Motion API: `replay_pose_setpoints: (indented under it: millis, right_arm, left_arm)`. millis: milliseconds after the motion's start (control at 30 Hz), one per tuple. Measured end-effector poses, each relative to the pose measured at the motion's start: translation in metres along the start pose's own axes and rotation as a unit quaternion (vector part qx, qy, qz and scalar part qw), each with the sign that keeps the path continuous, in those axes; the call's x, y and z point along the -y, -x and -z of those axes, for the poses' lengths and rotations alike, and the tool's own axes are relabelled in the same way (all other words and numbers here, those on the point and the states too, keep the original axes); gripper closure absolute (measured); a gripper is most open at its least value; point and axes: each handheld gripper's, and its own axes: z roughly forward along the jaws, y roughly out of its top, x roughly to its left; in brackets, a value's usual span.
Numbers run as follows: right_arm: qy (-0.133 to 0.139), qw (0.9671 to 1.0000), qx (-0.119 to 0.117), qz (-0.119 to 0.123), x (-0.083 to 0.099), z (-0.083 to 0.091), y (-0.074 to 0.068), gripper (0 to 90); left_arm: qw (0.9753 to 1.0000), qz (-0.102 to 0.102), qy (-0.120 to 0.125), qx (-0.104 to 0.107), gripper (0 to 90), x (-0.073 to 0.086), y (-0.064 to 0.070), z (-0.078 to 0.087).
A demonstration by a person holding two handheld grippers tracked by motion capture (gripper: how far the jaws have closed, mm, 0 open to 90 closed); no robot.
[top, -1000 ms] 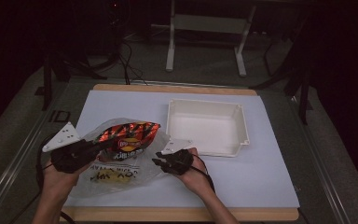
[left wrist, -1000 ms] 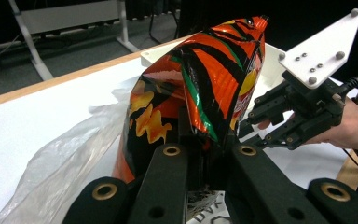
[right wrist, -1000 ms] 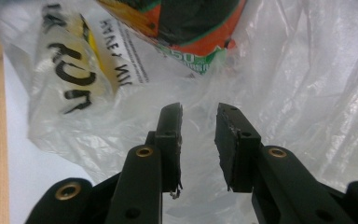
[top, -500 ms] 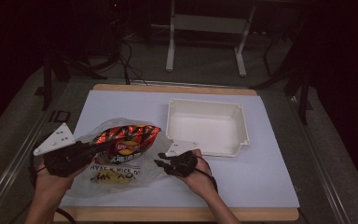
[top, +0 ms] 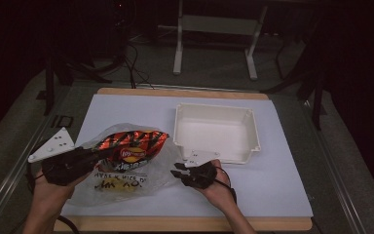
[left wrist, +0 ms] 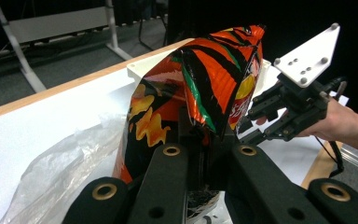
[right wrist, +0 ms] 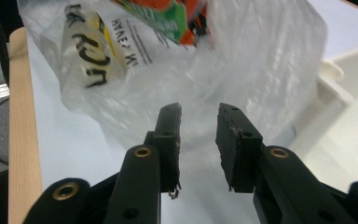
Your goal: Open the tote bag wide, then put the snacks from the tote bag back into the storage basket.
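An orange and black chip bag [top: 135,144] lies partly inside a clear plastic bag [top: 126,181] with black lettering, at the front left of the white mat. My left gripper [top: 110,152] is shut on the chip bag's near end; in the left gripper view the chip bag [left wrist: 200,84] rises upright from the shut gripper [left wrist: 206,140]. My right gripper [top: 176,170] is open just right of the plastic bag, nothing between its fingers. In the right gripper view the open gripper [right wrist: 198,122] faces the crumpled plastic bag [right wrist: 247,56], with the chip bag [right wrist: 170,14] above.
A white empty tray [top: 216,113] stands right of the bags, behind my right gripper, and its rim [right wrist: 349,112] shows in the right gripper view. The mat lies on a wooden board [top: 185,224]. A metal stand [top: 214,24] is on the floor beyond the table.
My left gripper has drawn slightly left and toward the near edge with the chip bag. My right gripper has drifted a little right, off the plastic bag.
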Motion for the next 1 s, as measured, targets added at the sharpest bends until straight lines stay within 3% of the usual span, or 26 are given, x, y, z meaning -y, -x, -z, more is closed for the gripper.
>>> replay_pose_setpoints:
  millis: [400,1000]
  right_arm:
    - [-0.002,0.9997,0.013,-0.018,0.025,0.019,0.012,69.2]
    - [-0.016,0.9957,0.062,-0.067,0.067,0.042,0.042,68.3]
  left_arm:
    - [0.9999,0.0,0.011,0.01,88.6,-0.009,0.001,0.002]
    - [0.9987,0.006,0.036,0.034,88.6,-0.022,0.003,0.014]
